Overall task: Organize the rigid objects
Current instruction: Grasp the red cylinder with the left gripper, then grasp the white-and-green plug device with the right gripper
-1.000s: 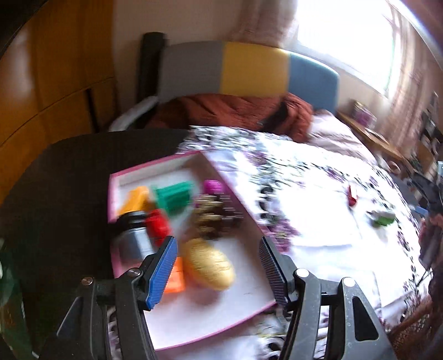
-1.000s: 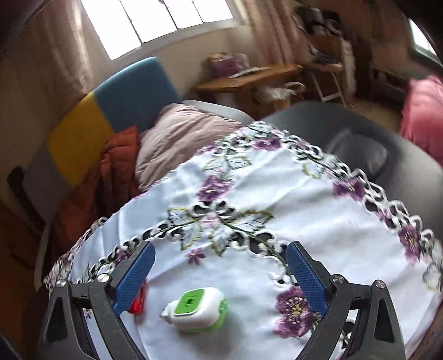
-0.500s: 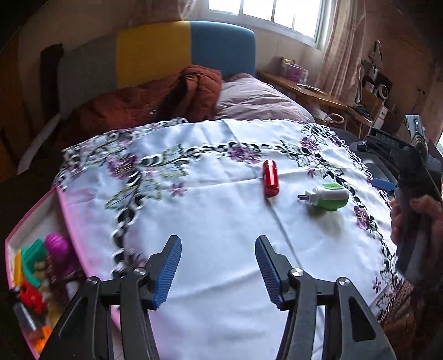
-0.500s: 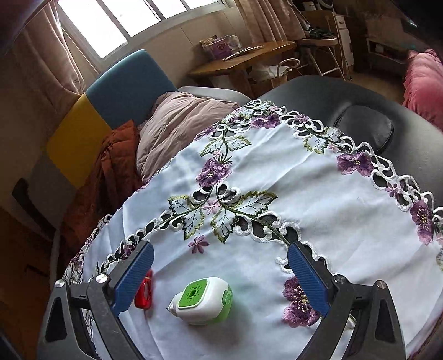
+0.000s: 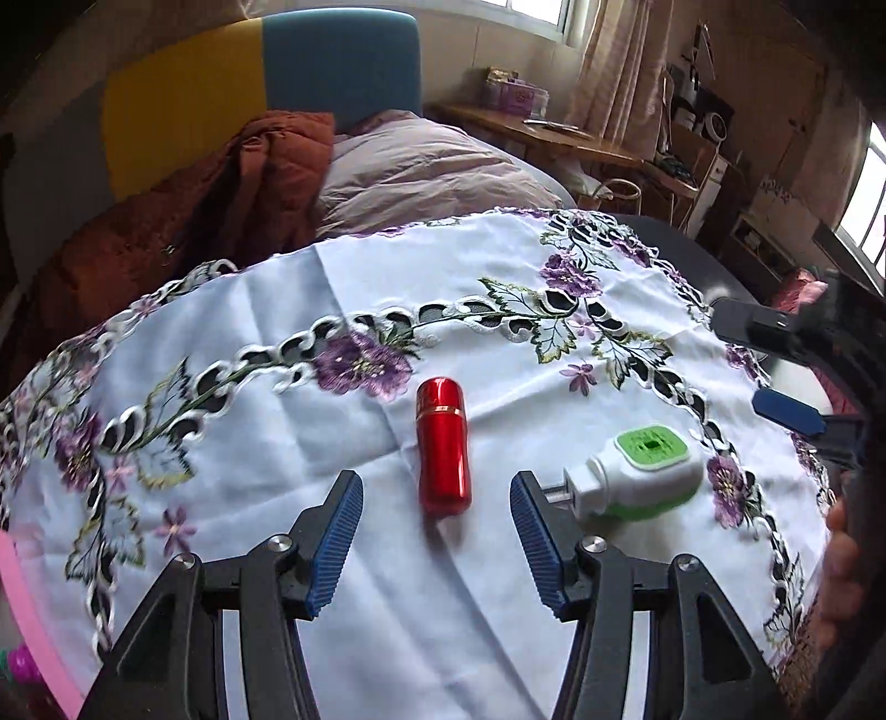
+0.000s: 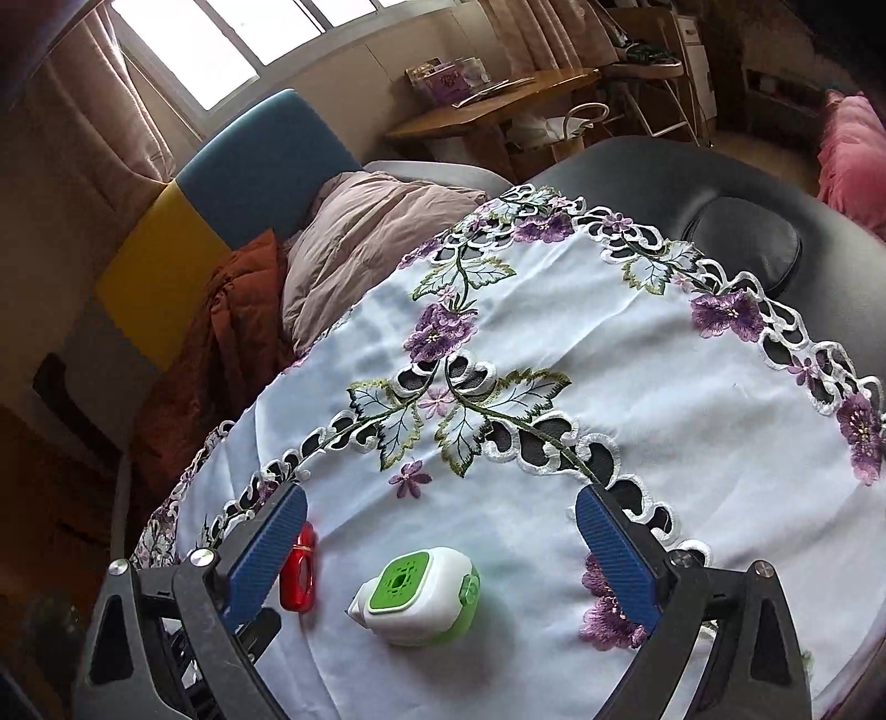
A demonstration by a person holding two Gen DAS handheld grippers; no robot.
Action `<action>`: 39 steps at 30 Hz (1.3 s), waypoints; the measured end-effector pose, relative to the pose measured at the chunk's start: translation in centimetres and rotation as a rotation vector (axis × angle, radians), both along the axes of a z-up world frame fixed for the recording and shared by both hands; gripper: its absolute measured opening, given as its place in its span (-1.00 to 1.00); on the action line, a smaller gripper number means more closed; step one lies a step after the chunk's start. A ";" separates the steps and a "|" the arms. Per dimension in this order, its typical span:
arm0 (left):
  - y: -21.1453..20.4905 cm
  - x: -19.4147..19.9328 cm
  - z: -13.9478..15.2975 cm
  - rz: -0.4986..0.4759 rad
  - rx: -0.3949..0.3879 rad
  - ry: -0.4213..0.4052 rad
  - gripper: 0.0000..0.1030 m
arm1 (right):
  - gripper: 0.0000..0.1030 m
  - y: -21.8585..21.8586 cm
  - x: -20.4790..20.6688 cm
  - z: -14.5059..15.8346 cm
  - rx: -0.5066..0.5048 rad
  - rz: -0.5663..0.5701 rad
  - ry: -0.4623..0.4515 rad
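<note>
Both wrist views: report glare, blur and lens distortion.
Left wrist view: the window is blown out, the tablecloth edge bows from the fisheye, the red bottle is sharp, and the green and white plug-in is slightly smeared. Right wrist view: the window is overexposed, the corners are dark and curved, and the tablecloth embroidery is crisp.
</note>
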State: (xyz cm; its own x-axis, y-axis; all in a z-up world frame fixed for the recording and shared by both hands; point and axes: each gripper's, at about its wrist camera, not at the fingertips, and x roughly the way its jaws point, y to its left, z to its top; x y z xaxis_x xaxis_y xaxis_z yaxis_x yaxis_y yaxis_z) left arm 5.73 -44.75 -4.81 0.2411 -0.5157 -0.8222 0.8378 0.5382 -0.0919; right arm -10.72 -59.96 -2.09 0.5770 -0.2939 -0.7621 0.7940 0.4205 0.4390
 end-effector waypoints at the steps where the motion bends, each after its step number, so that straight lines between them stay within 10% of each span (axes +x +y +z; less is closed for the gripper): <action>1: -0.5 0.2 -0.3 -0.004 0.008 -0.002 0.09 | 0.91 0.0 0.1 0.0 0.000 0.003 0.001; 6: -3.4 1.4 -2.2 -0.014 0.062 -0.015 0.03 | 0.91 0.1 0.4 -0.1 -0.007 0.012 0.009; 10: -4.1 2.0 -3.7 0.000 0.085 0.001 -0.49 | 0.91 0.0 0.4 -0.2 -0.013 0.006 0.021; 30: 12.2 -6.5 -2.8 0.114 0.017 0.007 -0.49 | 0.91 0.8 3.3 -3.3 0.099 0.170 0.068; 39: 15.7 -7.4 -2.7 0.157 -0.015 0.038 -0.49 | 0.90 5.0 6.3 -4.5 0.358 0.508 -0.076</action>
State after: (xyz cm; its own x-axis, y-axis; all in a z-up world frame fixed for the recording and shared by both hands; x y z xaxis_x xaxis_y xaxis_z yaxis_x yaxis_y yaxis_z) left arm -1.64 -29.09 -7.50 0.2888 -0.4866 -0.8245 0.7392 0.6606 -0.1310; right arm -4.40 -54.94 -6.64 0.6343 0.2969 -0.7138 0.4948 0.5535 0.6699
